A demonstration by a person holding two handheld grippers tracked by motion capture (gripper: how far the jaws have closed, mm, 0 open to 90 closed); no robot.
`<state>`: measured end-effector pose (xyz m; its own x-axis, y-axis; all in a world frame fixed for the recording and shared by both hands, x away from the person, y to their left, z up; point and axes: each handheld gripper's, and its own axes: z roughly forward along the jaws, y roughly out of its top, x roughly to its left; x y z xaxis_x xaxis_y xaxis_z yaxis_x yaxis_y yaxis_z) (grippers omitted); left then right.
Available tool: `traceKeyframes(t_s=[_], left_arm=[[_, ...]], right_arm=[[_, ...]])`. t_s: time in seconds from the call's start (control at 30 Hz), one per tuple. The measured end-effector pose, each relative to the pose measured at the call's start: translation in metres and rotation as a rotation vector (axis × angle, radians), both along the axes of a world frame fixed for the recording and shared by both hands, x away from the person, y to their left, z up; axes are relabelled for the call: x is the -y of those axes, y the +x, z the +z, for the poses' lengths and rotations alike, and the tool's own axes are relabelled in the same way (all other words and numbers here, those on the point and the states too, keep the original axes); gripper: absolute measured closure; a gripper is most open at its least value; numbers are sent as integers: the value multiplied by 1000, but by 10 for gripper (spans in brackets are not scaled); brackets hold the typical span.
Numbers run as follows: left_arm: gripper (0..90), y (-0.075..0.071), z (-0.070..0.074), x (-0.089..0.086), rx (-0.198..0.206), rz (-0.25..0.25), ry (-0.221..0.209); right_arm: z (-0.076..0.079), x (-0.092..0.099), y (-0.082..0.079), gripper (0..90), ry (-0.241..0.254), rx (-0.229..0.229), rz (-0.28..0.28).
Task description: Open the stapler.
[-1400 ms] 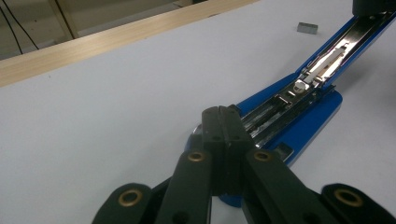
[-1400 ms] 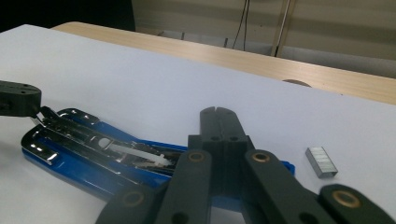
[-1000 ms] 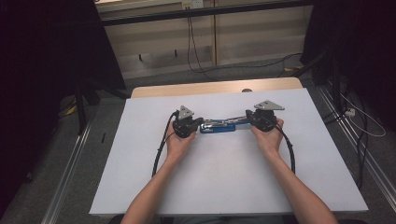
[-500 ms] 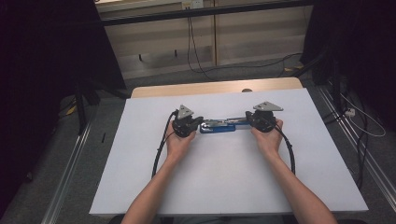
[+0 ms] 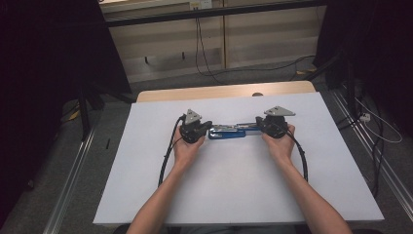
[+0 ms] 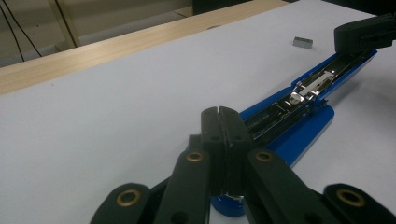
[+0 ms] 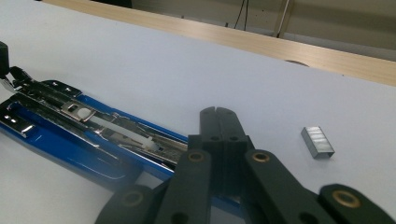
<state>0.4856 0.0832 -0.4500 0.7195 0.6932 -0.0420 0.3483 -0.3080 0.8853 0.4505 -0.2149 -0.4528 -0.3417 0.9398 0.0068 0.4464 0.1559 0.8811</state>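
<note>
Stapler point(image 5: 227, 132) lies opened flat at mid-table between two clenched grippers: left gripper point(image 5: 208, 128) at its 9 o'clock end, right gripper point(image 5: 255, 127) at 3 o'clock. Staple block point(image 7: 317, 141) rests apart on the white sheet point(image 5: 234, 185), toward 12.

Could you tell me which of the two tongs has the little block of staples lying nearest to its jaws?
The right tongs: the staple block lies on the white table just beside them, far from the left tongs.

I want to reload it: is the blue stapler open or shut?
Open. The stapler lies flat on the table with its metal staple channel bared along its length.
</note>
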Motion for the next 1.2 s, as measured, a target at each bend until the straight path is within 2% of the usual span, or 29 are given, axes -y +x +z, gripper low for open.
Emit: traceKeyframes(t_s=[0.1,0.23,0.37,0.5,0.57,0.6,0.67,0.83,1.0,1.07,1.2], left_arm=[[860,0,1,0,-10,-4,-14],[804,-1,1,3,2,-11,-3],[744,-1,2,4,-6,-18,-9],[700,-3,2,5,12,-34,13],[611,-3,3,6,19,-15,18],[596,-3,4,5,18,-16,10],[592,-2,4,3,19,-14,25],[462,-2,9,-5,6,6,13],[301,-5,16,-11,21,32,40],[273,-6,19,-14,15,32,44],[181,-9,25,-20,38,55,61]], right_arm=[[0,0,0,900,-1,1,-2],[0,-1,0,900,-1,1,10],[0,0,0,900,7,1,17],[2,3,1,900,26,5,20],[3,5,0,900,29,7,22],[3,6,0,900,29,6,21],[5,8,0,888,34,7,27],[8,10,0,839,39,11,39],[11,12,-1,778,46,18,61],[13,12,-2,743,50,18,72],[16,16,-5,630,42,21,86]])
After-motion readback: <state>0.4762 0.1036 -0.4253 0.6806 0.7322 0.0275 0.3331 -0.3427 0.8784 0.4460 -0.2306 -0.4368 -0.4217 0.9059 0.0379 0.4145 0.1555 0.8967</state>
